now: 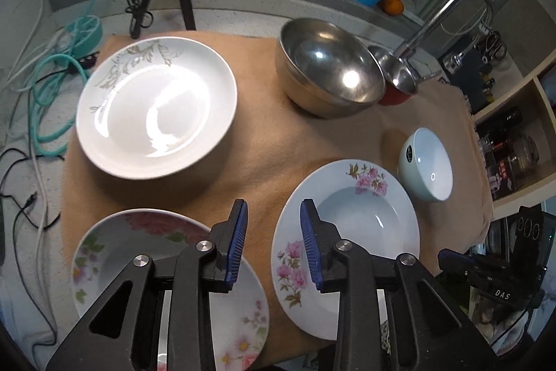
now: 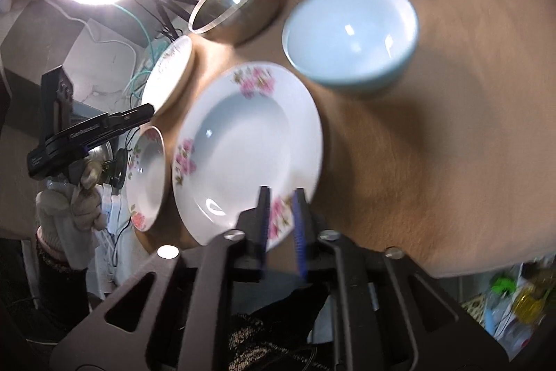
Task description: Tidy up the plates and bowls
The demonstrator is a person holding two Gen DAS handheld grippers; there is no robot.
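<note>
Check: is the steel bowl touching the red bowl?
Touching. The left wrist view shows the steel bowl with its rim against the red bowl, no cloth visible between them.

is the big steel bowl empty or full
Empty: the steel bowl shows only bare, shiny metal inside, in both views.

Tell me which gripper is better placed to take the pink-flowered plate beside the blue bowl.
Probably right: the right gripper hangs open directly over the near rim of the pink-flowered plate. The left gripper, also open, hovers over bare cloth between two plates.
</note>
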